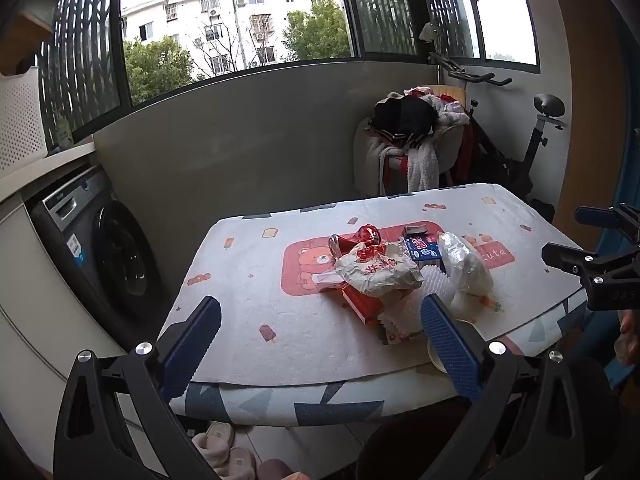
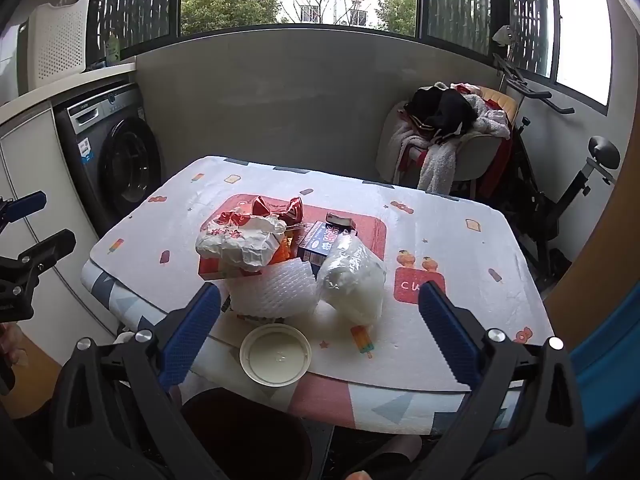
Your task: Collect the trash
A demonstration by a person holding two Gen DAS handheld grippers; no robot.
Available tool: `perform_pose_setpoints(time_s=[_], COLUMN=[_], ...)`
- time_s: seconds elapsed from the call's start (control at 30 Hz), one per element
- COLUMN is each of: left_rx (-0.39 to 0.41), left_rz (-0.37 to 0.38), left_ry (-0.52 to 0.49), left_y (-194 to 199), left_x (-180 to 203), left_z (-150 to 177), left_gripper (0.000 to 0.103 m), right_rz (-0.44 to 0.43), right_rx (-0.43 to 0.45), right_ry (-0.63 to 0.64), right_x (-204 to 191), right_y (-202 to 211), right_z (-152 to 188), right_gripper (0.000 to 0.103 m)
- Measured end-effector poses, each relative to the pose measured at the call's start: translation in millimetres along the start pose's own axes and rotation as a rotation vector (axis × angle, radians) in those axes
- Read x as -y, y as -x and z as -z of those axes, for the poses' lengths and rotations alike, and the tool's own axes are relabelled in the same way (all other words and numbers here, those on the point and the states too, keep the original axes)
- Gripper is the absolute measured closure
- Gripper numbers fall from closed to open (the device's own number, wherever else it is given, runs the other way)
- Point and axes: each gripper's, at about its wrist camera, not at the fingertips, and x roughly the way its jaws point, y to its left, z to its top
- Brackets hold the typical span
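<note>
My left gripper (image 1: 320,340) and right gripper (image 2: 320,328) both have blue textured pads on black frames. The worktop (image 2: 460,248) carries a white cloth printed with small popsicle and toast motifs and a red bear panel (image 1: 308,268). On it lie a crumpled white wrapper with red print (image 2: 236,244), a shiny red foil packet (image 2: 276,208), a dark blue box (image 2: 318,244), white foam netting (image 2: 272,292), a clear plastic bag (image 2: 352,280) and a cream round lid (image 2: 276,354).
</note>
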Motion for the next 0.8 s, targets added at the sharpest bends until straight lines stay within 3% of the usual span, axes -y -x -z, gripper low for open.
perform_pose_setpoints(time_s=[0.8], left_rx=[-0.010], left_rz=[0.002], left_ry=[0.003], left_y=[-1.5], left_x=[3.5], left_z=[7.3], left_gripper=[0.005], right_rz=[0.020], right_rx=[0.001], right_ry=[-0.016], right_x=[5.0], right_y=[-1.9], right_z=[3.3], right_gripper=[0.006])
